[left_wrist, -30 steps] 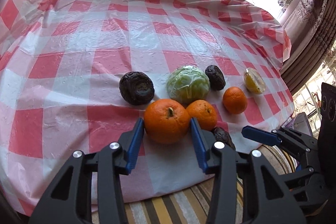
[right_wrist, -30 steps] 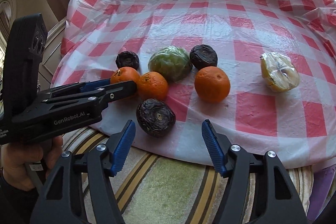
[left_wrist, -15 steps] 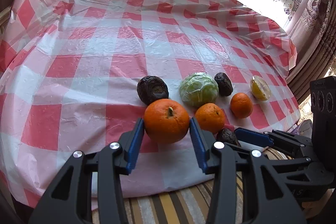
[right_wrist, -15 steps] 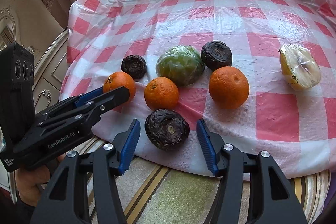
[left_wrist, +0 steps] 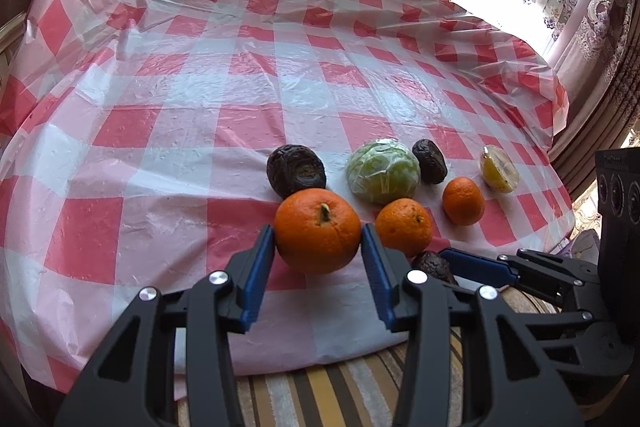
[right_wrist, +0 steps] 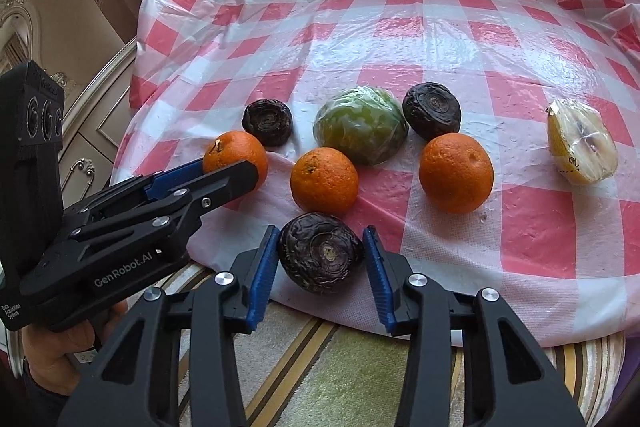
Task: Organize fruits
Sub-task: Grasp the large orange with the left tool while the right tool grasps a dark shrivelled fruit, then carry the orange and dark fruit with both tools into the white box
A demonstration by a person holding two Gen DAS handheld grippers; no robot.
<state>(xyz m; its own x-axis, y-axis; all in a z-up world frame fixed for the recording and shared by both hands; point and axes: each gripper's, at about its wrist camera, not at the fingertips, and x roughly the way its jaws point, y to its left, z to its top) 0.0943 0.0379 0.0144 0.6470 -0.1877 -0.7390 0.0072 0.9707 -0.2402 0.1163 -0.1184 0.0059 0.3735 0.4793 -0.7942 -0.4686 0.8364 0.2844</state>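
"GenRobot.AI" lettering marks left claw (right_wrist: 236, 167) body.

Round table (left_wrist: 168, 131) under a red-and-white checked plastic cloth (right_wrist: 440, 39). Near the front edge: two oranges (right_wrist: 324, 181) (right_wrist: 456, 173), a wrapped green fruit (right_wrist: 360, 125), two dark wrinkled fruits (right_wrist: 267, 122) (right_wrist: 431, 111), a wrapped yellow piece (right_wrist: 582, 147) off right.

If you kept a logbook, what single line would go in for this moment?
left gripper: shut on orange | right gripper: shut on dark wrinkled fruit | table: six more fruits
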